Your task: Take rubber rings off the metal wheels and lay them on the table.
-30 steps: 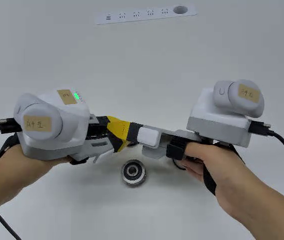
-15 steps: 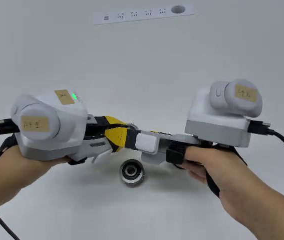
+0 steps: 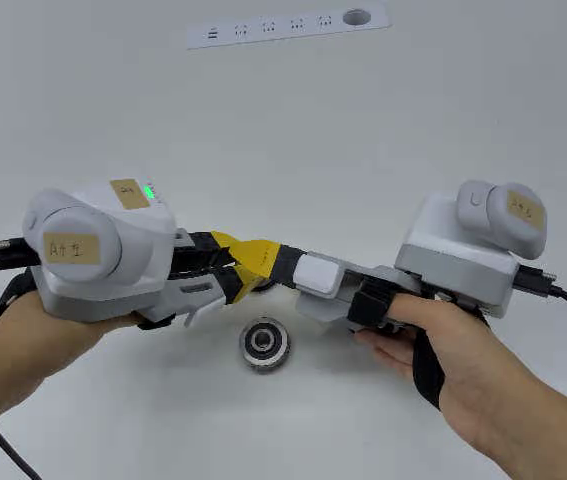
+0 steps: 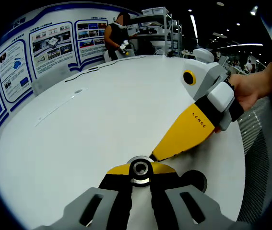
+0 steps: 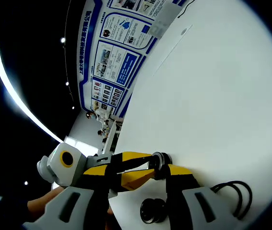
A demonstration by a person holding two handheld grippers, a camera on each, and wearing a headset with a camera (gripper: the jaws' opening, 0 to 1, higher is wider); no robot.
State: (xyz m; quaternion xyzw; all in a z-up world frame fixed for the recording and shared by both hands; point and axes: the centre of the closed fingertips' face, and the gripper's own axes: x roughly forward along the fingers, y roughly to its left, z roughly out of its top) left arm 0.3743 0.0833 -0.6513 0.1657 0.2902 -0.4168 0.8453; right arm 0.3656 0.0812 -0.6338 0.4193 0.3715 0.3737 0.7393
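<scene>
1. We find the left hand (image 3: 58, 325) cupped under the body of the left gripper (image 4: 140, 168). The forearm enters from the lower left of the head view, and the jaws point right, roughly level above the table (image 3: 363, 130).
2. The left jaws are closed on a metal wheel (image 4: 140, 171). It is pinched at their tips with its hub facing that gripper's camera.
3. The right hand (image 3: 428, 335) is wrapped round the handle of the right gripper (image 5: 160, 167). The forearm enters from the lower right, and the jaws point left towards the left gripper.
4. The two pairs of jaws meet nose to nose at the centre of the head view.
5. In the right gripper view the right tips lie at either side of the held wheel. We cannot tell whether they clamp it or merely touch it.
6. We cannot tell whether the held wheel carries a ring.
7. A second wheel (image 3: 264, 343) lies flat on the table, just on the person's side of the meeting jaws and apart from both grippers.
8. In the right gripper view two thin black rings (image 5: 231, 191) lie overlapped on the table, near the right jaw.
</scene>
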